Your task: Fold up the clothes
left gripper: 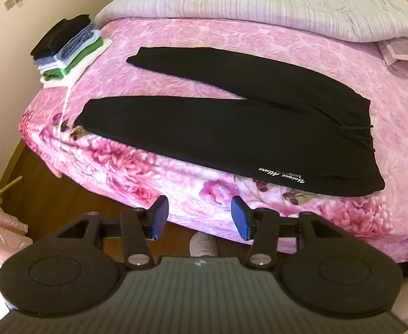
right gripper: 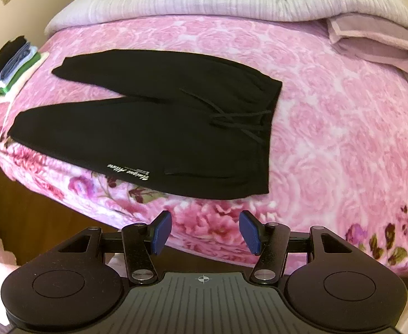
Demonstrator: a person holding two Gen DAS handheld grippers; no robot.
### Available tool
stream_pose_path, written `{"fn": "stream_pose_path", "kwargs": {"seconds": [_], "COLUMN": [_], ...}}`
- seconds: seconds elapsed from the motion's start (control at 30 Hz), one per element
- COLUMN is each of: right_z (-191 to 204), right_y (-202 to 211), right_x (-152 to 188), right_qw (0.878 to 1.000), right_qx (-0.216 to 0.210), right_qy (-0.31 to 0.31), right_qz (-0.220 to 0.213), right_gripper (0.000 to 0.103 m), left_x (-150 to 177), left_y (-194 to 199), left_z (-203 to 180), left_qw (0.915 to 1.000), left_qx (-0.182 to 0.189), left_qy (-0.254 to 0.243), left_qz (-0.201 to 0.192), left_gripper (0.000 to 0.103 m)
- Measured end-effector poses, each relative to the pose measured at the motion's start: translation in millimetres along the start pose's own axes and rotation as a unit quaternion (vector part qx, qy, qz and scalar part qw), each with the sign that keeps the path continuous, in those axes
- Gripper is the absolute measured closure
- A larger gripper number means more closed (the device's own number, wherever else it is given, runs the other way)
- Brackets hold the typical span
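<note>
Our left gripper [left gripper: 199,217] and right gripper [right gripper: 205,232] gape wide, empty; the black trousers [right gripper: 148,128] at twelve o'clock overhang the bed [right gripper: 343,139] edge, so a one-layer pinch drags them floorward.

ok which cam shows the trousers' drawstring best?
Right wrist: the drawstring sits near frame centre, its knot and loose ends clear against the black trousers. Left wrist shows it farther right, smaller, knot harder to make out.

Soft, even indoor light is falling over both views, with no glare showing. Beyond the fingers [left gripper: 159,217], the black trousers [left gripper: 231,139] are reading as a dark, nearly detailless mass. Fisheye distortion is bending the bed [right gripper: 343,139] outward, and the corners are darkening into vignette.
</note>
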State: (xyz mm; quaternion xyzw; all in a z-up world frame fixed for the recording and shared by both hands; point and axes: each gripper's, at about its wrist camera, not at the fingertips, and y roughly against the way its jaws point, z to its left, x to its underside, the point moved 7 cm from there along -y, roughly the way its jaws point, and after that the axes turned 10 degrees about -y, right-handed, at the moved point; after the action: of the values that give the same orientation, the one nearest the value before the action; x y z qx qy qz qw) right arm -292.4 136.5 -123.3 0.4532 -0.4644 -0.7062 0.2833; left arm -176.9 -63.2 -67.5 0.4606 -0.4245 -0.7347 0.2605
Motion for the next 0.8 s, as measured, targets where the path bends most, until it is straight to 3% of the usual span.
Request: {"fn": "stream_pose_path", "kwargs": {"seconds": [0.3, 0.53, 0.7, 0.8], "right_z": [-15.7, -26.4, -35.8, -42.9], "right_y": [-13.3, -44.2, -77.7, -95.6], "right_x": [-12.0, -26.9, -42.2, -53.4], "right_qw": [0.999, 0.994, 0.983, 0.968], "right_qx": [0.012, 0.023, 0.038, 0.038], "right_qy": [-0.045, -0.102, -0.176, -0.247], "right_qz": [0.006, 0.026, 0.042, 0.034], "right_gripper": [0.045, 0.045, 0.045, 0.045], "left_x": [-28.2, -64.2, -106.8, -141.7], "left_y": [-24.0, -65.5, -112.4, -150.8], "left_z": [-7.0, 4.1, 20.4, 23.5], "left_qw": [0.9997, 0.9990, 0.9969, 0.9924], "left_qx": [0.014, 0.031, 0.059, 0.088], "left_qy": [-0.018, -0.030, -0.049, -0.082], "left_qz": [0.000, 0.009, 0.017, 0.024], "left_gripper": [0.057, 0.057, 0.056, 0.056]}}
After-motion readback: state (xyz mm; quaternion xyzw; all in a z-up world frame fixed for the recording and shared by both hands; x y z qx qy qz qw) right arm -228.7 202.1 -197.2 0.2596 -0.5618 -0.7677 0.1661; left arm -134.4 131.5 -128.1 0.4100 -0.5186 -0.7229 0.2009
